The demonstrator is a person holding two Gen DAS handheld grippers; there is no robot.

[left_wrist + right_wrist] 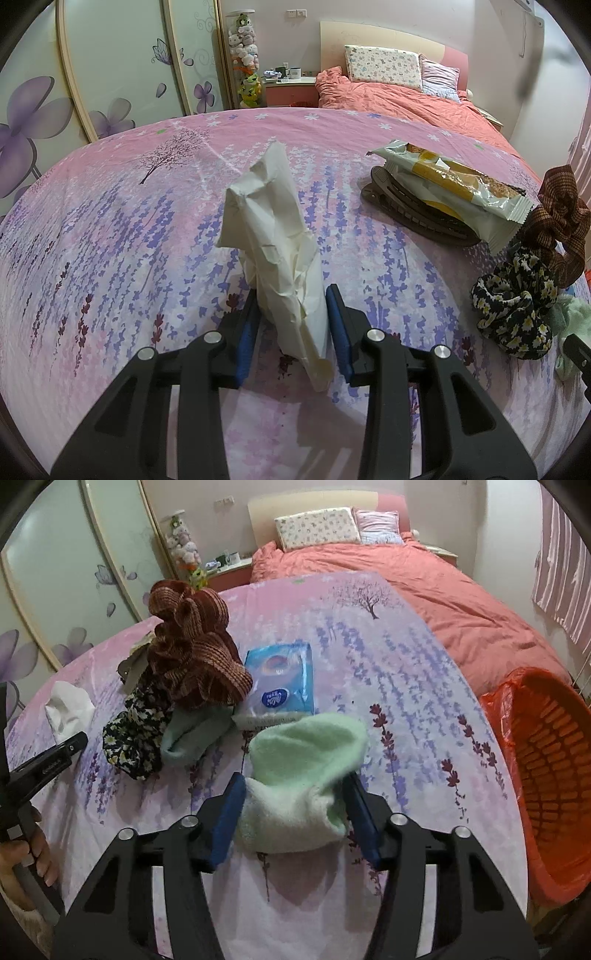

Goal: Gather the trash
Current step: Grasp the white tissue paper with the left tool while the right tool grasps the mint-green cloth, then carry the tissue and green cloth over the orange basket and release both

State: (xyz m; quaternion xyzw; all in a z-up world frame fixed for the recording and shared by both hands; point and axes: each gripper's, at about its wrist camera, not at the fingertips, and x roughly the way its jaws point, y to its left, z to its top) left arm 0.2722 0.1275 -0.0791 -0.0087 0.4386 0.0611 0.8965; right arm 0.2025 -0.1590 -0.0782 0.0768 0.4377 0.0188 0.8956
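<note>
Crumpled white tissue (280,251), upright between left tongs (291,328).

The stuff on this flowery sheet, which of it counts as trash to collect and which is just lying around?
Trash job:
- crumpled white tissue, in the left gripper
- snack wrapper
- orange bin

Just lying about:
- green sock, between the right gripper's jaws
- brown scrunchie
- floral scrunchie
- hair claw
- blue tissue pack

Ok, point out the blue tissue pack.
In the right wrist view, the blue tissue pack lies mid-table, right of the brown scrunchie and behind the green sock.
</note>
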